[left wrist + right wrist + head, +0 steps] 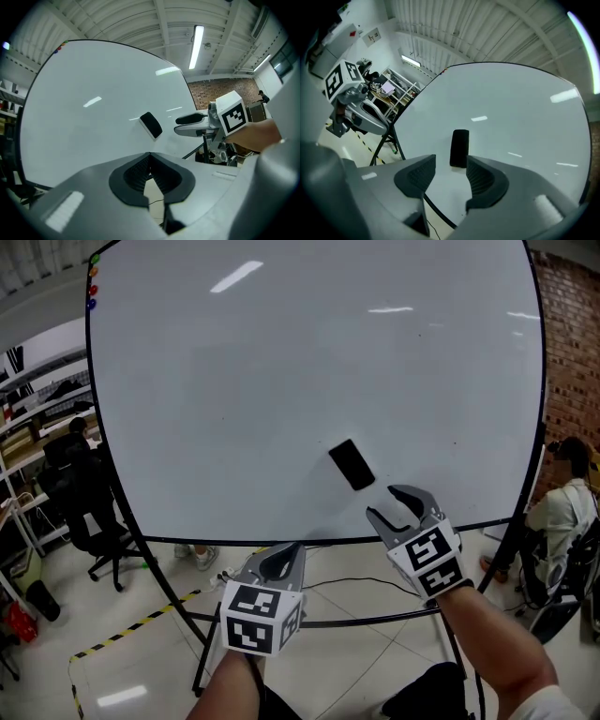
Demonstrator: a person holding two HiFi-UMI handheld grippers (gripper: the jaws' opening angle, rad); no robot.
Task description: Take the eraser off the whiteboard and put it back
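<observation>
Risk starts nearest: left claw (281, 557) sits clenched and idle, right claw (401, 502) released and empty. Just ahead of its jaws the eraser (352, 465) clings to the whiteboard (234, 390); a skewed pinch could knock it off.

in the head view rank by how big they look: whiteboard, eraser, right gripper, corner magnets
1. whiteboard, by far
2. right gripper, nearer the camera, so inflated
3. eraser
4. corner magnets, tiny dots
</observation>
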